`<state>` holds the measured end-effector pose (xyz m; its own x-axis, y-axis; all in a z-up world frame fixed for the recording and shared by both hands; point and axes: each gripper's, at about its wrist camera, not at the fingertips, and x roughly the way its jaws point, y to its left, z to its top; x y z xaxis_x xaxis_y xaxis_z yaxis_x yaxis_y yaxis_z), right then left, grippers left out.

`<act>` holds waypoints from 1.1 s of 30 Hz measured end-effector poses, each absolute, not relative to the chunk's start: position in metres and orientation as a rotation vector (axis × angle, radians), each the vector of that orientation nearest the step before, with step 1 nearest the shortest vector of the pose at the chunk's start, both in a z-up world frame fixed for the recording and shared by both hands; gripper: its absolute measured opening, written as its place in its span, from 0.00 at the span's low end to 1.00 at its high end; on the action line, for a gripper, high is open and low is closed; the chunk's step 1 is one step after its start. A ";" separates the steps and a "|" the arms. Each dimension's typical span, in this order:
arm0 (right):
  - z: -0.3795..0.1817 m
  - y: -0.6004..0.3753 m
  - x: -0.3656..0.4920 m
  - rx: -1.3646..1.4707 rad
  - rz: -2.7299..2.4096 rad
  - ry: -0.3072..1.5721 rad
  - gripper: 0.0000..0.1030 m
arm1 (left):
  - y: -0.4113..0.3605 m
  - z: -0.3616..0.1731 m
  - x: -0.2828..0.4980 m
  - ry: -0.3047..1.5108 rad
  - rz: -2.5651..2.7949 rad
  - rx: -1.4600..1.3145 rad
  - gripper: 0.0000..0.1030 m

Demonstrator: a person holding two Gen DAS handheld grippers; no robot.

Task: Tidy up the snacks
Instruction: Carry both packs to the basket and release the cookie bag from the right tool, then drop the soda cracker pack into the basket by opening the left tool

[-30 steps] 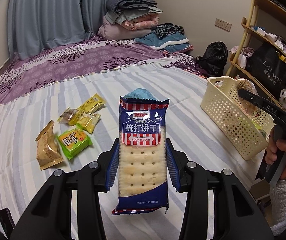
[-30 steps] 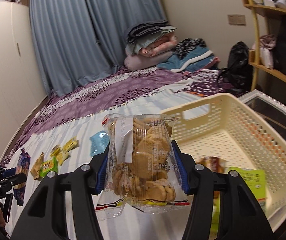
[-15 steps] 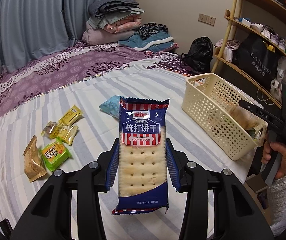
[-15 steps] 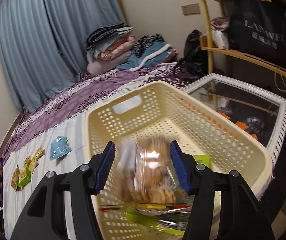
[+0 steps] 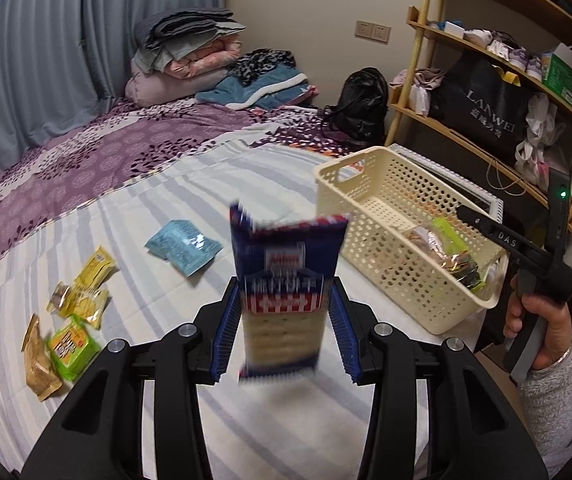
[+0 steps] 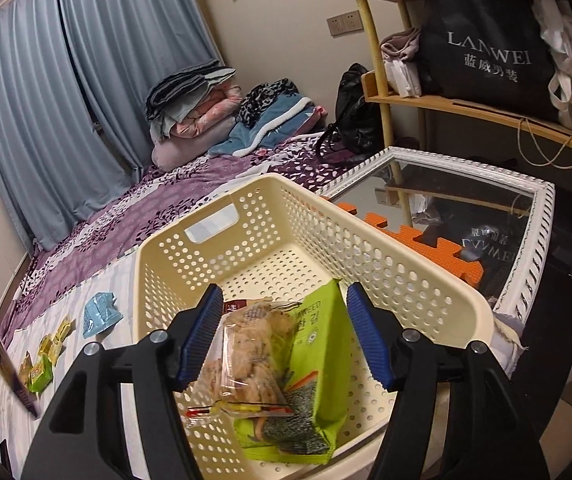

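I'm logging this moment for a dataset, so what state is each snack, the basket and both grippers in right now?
left gripper: shut on the soda biscuit pack.
soda biscuit pack: upright, blurred, held off the bed.
right gripper: open, above the basket.
cookie bag: lying in the basket, released.
seaweed pack: in the basket, leaning on its wall.
basket: upright on the bed.
blue packet: flat on the bed.

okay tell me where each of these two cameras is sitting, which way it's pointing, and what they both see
Left wrist: on the left tongs, facing across the striped bed toward the curtains; the soda biscuit pack is between its fingers, and the person's right hand shows.
Right wrist: on the right tongs, open, looking down into the basket at the cookie bag lying inside.
Shared: basket, blue packet, shelf.
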<state>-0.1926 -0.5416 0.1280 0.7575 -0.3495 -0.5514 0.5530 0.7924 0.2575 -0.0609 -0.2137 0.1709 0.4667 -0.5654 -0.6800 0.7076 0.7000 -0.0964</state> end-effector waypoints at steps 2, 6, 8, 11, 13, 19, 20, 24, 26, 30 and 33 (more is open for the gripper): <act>0.128 -0.543 -0.196 0.421 -0.514 0.502 0.62 | -0.226 0.173 -0.063 0.744 -0.816 0.215 0.43; 0.128 -0.545 -0.202 0.417 -0.533 0.489 0.62 | -0.254 0.178 -0.066 0.726 -0.872 0.235 0.43; 0.127 -0.548 -0.205 0.425 -0.539 0.484 0.62 | -0.270 0.181 -0.069 0.718 -0.898 0.240 0.43; 0.126 -0.553 -0.209 0.437 -0.544 0.477 0.62 | -0.293 0.188 -0.073 0.702 -0.941 0.249 0.43; 0.124 -0.556 -0.212 0.445 -0.548 0.474 0.62 | -0.308 0.193 -0.076 0.695 -0.974 0.255 0.43; 0.123 -0.564 -0.218 0.460 -0.560 0.461 0.62 | -0.346 0.203 -0.081 0.695 -1.054 0.239 0.43; 0.123 -0.565 -0.219 0.463 -0.561 0.459 0.62 | -0.353 0.204 -0.081 0.695 -1.063 0.239 0.43; 0.123 -0.569 -0.224 0.470 -0.566 0.449 0.62 | -0.377 0.198 -0.078 0.712 -1.087 0.233 0.43; 0.123 -0.568 -0.225 0.464 -0.572 0.447 0.62 | -0.388 0.192 -0.075 0.734 -1.094 0.230 0.58; 0.125 -0.569 -0.228 0.457 -0.584 0.440 0.62 | -0.394 0.185 -0.075 0.707 -1.060 0.251 0.89; 0.125 -0.569 -0.228 0.461 -0.587 0.438 0.62 | -0.392 0.183 -0.074 0.697 -1.044 0.271 0.89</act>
